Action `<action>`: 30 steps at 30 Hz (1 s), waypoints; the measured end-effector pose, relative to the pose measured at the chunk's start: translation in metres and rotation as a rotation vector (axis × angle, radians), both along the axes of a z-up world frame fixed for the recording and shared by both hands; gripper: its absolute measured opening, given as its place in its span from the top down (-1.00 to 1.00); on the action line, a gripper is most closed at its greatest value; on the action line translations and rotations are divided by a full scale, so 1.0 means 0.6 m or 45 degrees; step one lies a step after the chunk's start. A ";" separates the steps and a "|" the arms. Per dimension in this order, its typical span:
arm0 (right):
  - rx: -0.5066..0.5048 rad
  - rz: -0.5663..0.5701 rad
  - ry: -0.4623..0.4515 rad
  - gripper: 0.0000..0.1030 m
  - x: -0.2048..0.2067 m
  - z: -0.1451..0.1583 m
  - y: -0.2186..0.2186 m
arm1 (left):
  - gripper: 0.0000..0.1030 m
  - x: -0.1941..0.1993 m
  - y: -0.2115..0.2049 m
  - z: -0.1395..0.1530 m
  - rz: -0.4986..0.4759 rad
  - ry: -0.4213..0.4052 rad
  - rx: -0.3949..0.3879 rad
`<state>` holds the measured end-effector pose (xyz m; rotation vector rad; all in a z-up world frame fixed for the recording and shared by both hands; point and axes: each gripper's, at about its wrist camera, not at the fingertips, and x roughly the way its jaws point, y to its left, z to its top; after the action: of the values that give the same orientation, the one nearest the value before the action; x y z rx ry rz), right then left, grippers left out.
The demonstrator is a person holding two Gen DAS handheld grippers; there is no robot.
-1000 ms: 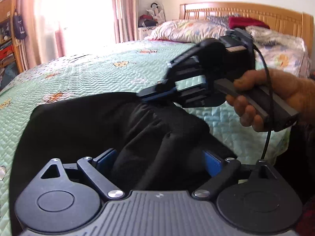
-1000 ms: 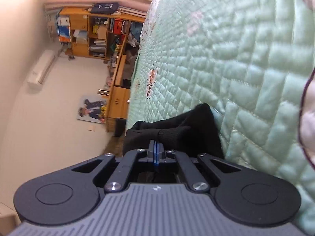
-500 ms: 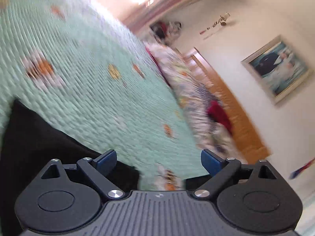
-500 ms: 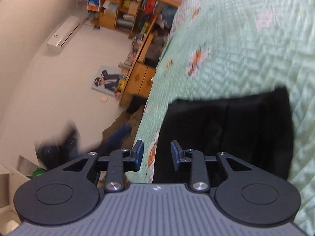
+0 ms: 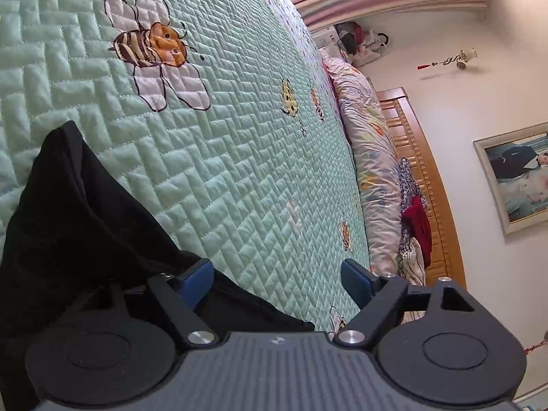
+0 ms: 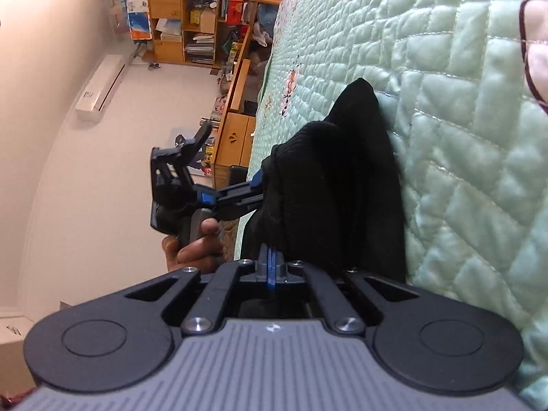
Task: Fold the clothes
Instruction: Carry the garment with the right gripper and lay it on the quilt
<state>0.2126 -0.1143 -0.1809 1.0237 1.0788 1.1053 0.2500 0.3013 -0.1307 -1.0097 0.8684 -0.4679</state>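
A black garment (image 5: 68, 226) lies bunched on the green quilted bedspread (image 5: 239, 157). My left gripper (image 5: 277, 282) is open, its left finger against the garment's edge, nothing between the pads. In the right wrist view the garment (image 6: 335, 185) stands folded up against the bedspread (image 6: 462, 137). My right gripper (image 6: 270, 267) is shut, its blue pads pressed together on the garment's lower edge. The left gripper (image 6: 255, 185) also shows there, held by a hand, its finger touching the garment's side.
Floral pillows (image 5: 373, 157) and a wooden headboard (image 5: 421, 171) lie at the far end of the bed. A framed picture (image 5: 517, 174) hangs on the wall. A wooden bookshelf (image 6: 202, 30) and a low cabinet (image 6: 236, 137) stand beyond the bed's edge.
My right gripper opened half a second ago and has shut again on the garment's edge. My left gripper has rolled over, stays open, and now sits at the garment's side.
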 end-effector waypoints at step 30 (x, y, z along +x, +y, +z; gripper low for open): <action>-0.093 -0.195 -0.086 0.68 0.062 0.080 0.078 | -0.98 -0.102 0.096 0.026 0.272 -0.110 -0.049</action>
<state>0.2496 -0.0675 -0.1327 0.9876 0.9633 0.9636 0.1888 0.3588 -0.1150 -1.0961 0.6677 -0.3450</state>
